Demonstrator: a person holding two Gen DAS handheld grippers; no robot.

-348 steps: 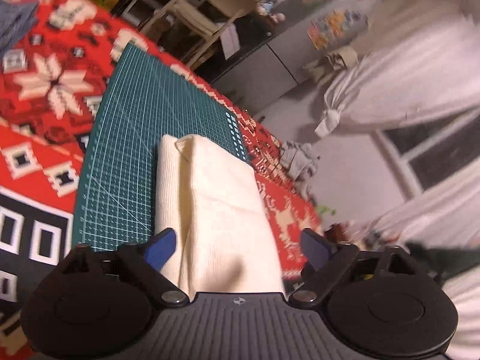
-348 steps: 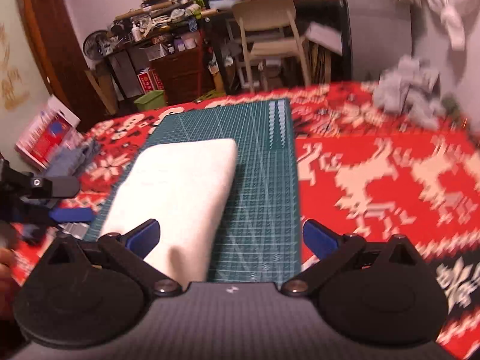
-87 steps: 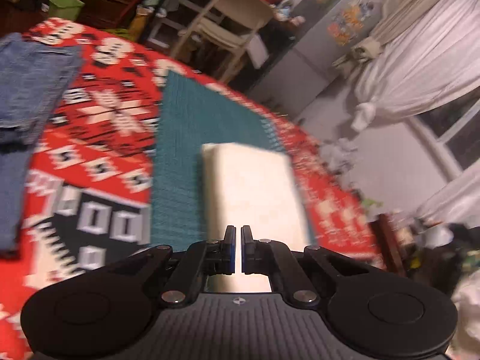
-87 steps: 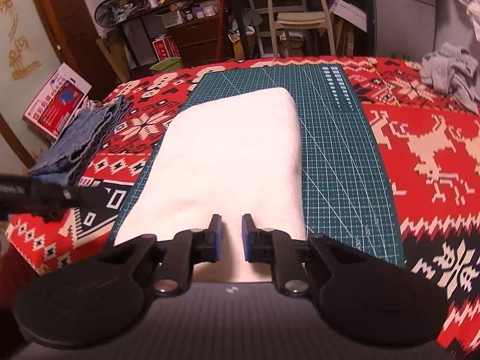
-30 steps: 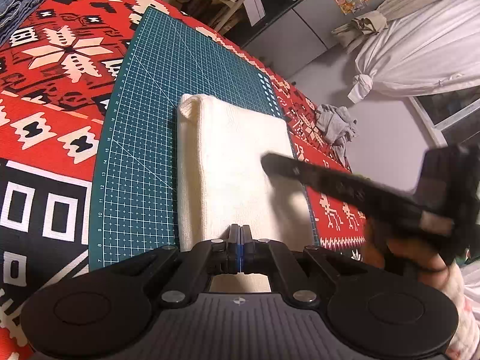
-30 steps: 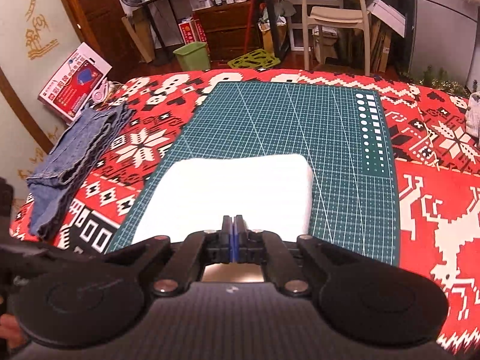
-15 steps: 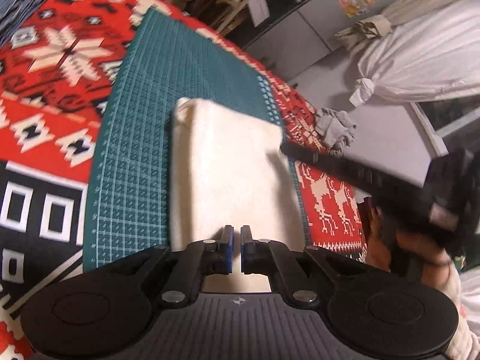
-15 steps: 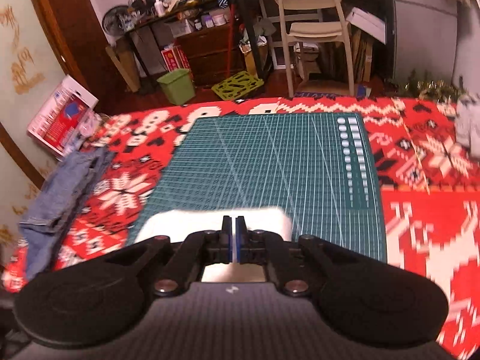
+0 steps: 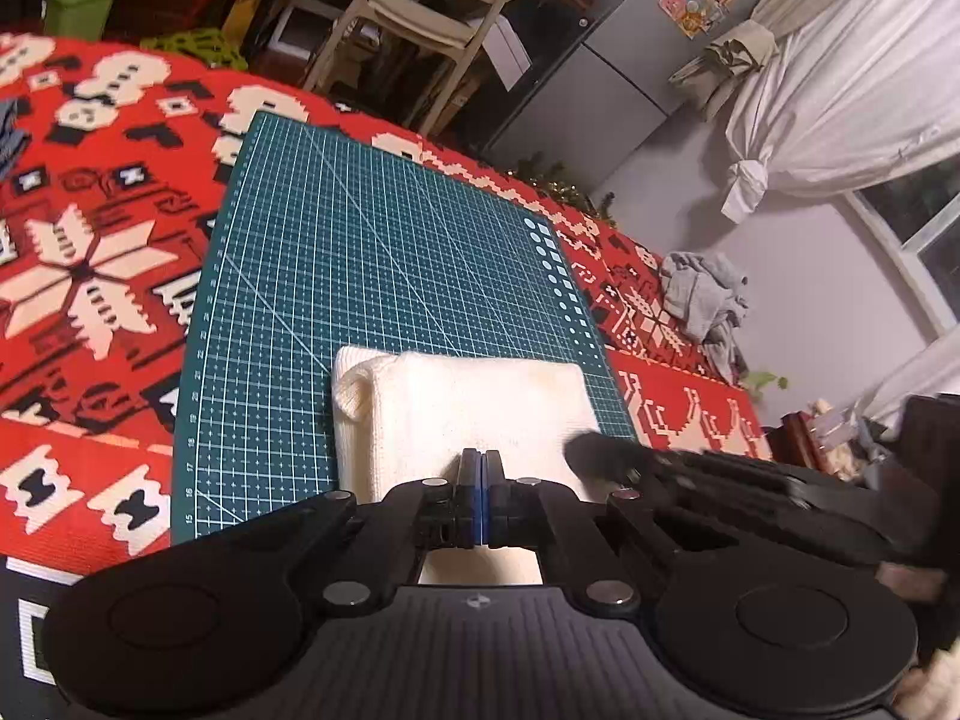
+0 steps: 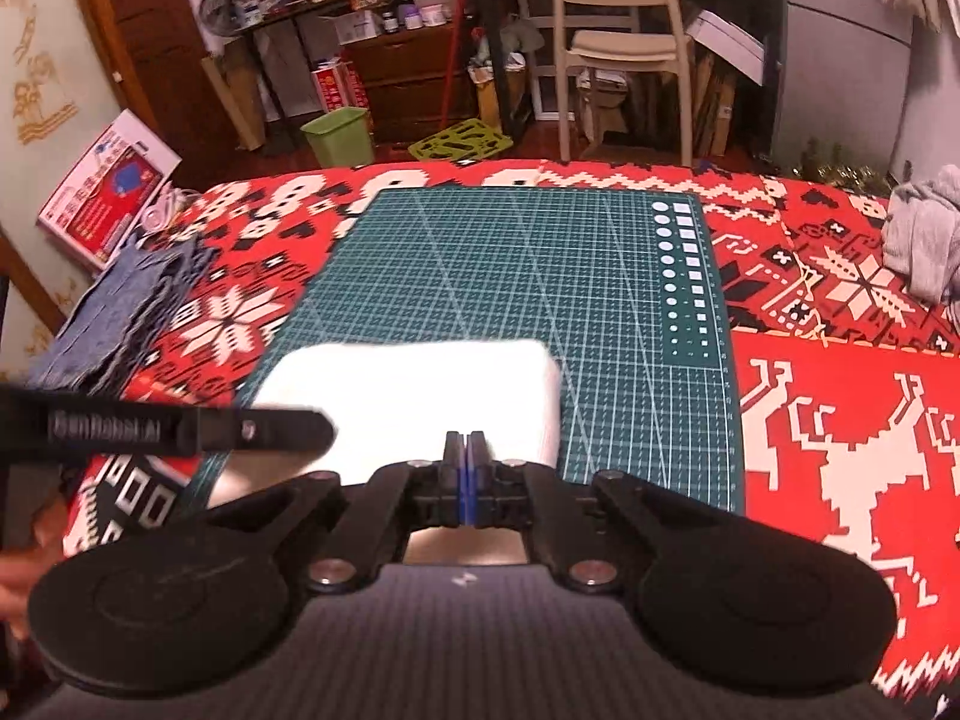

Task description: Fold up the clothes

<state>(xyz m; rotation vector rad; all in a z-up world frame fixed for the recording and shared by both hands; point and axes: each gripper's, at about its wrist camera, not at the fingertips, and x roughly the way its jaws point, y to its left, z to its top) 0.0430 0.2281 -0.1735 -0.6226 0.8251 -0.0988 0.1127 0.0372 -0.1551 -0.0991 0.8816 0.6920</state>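
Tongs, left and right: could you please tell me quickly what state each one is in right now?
Left tongs: closed over the white folded cloth; a grip cannot be told.
Right tongs: closed over the same cloth; a grip cannot be told.

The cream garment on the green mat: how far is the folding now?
Done: the cream garment lies as a compact rectangle on the green mat. In hand: both grippers, left and right, have shut jaws at its near edge. Left: the crumpled grey clothes look unfolded.

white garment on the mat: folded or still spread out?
Folded. The white garment lies as a compact rectangle on the green cutting mat, with a doubled layer showing at its far left corner.
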